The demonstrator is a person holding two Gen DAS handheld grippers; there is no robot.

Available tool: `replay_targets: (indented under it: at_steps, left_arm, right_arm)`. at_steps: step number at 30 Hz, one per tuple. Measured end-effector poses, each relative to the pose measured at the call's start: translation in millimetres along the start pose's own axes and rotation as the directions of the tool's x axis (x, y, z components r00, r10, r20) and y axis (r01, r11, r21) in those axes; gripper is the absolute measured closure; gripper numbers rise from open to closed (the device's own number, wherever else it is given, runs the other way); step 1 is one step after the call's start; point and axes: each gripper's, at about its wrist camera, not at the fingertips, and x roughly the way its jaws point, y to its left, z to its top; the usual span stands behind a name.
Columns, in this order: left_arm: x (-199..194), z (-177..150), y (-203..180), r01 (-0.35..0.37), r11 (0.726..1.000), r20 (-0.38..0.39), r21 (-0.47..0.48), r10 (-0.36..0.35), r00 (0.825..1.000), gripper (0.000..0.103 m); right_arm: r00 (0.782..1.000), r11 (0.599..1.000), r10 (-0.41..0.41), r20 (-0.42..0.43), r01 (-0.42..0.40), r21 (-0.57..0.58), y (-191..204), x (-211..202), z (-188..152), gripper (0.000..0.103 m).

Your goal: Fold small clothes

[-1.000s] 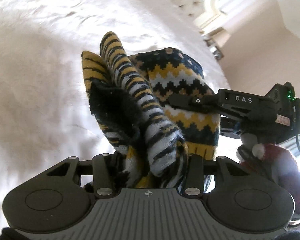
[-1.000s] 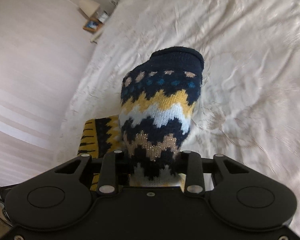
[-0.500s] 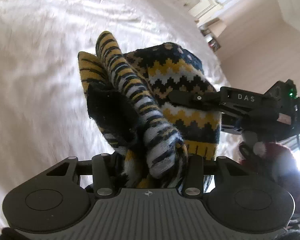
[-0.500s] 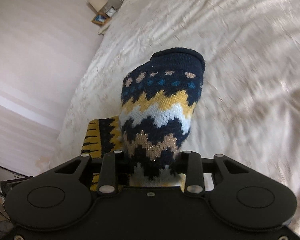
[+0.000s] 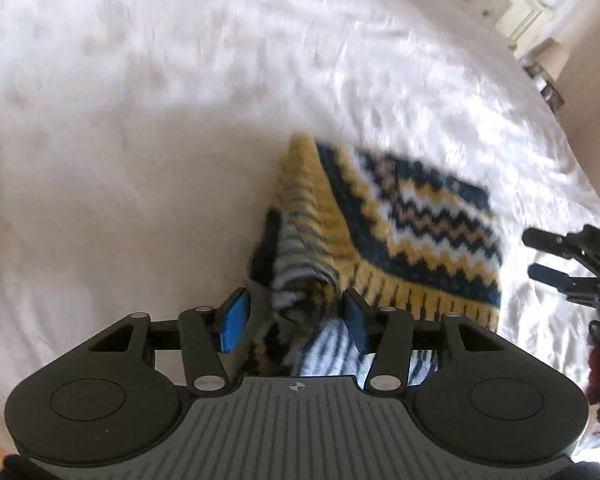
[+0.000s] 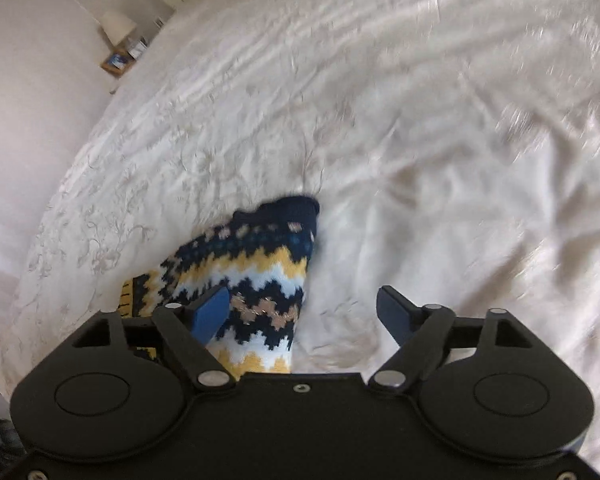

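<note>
While the knitted sweater [image 5: 412, 236], small and banded in navy, yellow and white zigzags, lies bunched on the white bed [image 5: 120, 160], its striped sleeve folds sit between the parted jaws of the left gripper [image 5: 296, 316], which are open around the cloth rather than clamped on it. Seen from the right wrist, the right gripper [image 6: 304, 312] has its jaws spread wide, the sweater's navy cuff end just beside its left finger. The likely risk is that the thick, springy knit slumps or springs open once let go, and loose yarn could snag a jaw as it pulls away. Nothing on the rumpled bedspread blocks either gripper; a bedside lamp [image 6: 118, 26] and a small picture frame [image 6: 116, 61] stand well apart, beyond the bed
</note>
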Motion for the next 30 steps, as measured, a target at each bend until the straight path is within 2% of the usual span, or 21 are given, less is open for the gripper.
replay_targets:
  at_steps: [3,5,9,10,12,16,19,22,24,26,30]
  left_arm:
    - [-15,11,-20,-0.001,0.998,0.077,0.057,-0.003,0.997,0.054]
    - [-15,15,-37,0.004,0.992,0.086,0.124,-0.015,0.996,0.054]
    - [17,18,-65,0.019,0.970,0.053,0.242,-0.033,0.998,0.054]
    - [19,16,-64,0.015,0.964,0.040,0.265,-0.027,0.999,0.054]
    - [36,13,-64,-0.014,0.951,-0.002,0.309,0.015,1.000,0.054]
    - [58,11,-63,-0.036,0.918,-0.055,0.395,0.063,0.996,0.053]
    - [53,20,-64,-0.027,0.925,-0.055,0.379,0.051,0.997,0.053]
    - [33,20,-64,-0.015,0.932,-0.017,0.361,0.023,1.000,0.053]
    - [18,16,-61,-0.008,0.938,-0.001,0.346,0.009,1.000,0.053]
    - [9,10,-59,-0.010,0.943,0.001,0.332,0.010,1.000,0.053]
    - [-3,-2,-59,-0.029,0.952,0.001,0.306,0.031,1.000,0.052]
  right_arm:
    - [1.000,0.999,0.005,0.028,-0.004,-0.047,1,-8,3,0.017]
    - [1.000,0.995,-0.006,0.021,0.008,-0.096,9,0,4,0.014]
    - [0.999,0.987,-0.027,-0.033,0.021,-0.161,22,23,1,0.013]
    - [0.997,0.983,-0.054,-0.056,0.043,-0.181,23,31,-1,0.013]
    - [0.985,0.967,-0.136,-0.108,0.108,-0.232,23,53,-4,0.013]
    - [0.975,0.963,-0.175,-0.138,0.140,-0.232,15,71,-4,0.005]
    - [0.979,0.960,-0.169,-0.115,0.137,-0.244,19,64,-3,0.005]
    - [0.991,0.961,-0.125,-0.040,0.111,-0.253,26,36,-9,0.005]
    - [0.995,0.962,-0.094,-0.021,0.086,-0.260,30,19,-16,0.004]
    - [0.996,0.958,-0.079,-0.035,0.067,-0.279,32,13,-27,0.004]
    - [0.985,0.943,-0.140,-0.101,0.102,-0.316,26,29,-50,0.003]
